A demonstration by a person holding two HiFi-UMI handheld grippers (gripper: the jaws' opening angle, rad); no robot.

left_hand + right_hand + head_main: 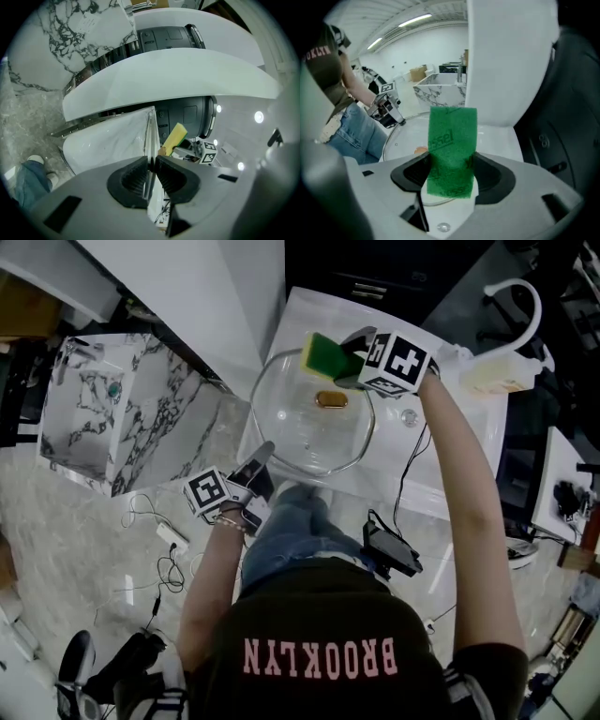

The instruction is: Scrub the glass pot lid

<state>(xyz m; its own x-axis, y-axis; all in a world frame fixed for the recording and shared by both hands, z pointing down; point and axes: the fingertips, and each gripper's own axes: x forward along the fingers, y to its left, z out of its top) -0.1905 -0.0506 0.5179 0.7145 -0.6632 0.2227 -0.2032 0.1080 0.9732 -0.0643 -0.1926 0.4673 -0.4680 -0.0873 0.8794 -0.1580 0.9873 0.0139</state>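
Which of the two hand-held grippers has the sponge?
The right hand-held gripper: its jaws clamp the green-and-yellow sponge, while the left hand-held gripper is shut on the near edge of the glass pot lid.

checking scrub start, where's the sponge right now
Head view: the sponge is clamped in the right gripper at the far rim of the glass lid.

Bright even indoor light, ceiling strip lights (412,19) (long, white), fisheye bending, black corners in both gripper views
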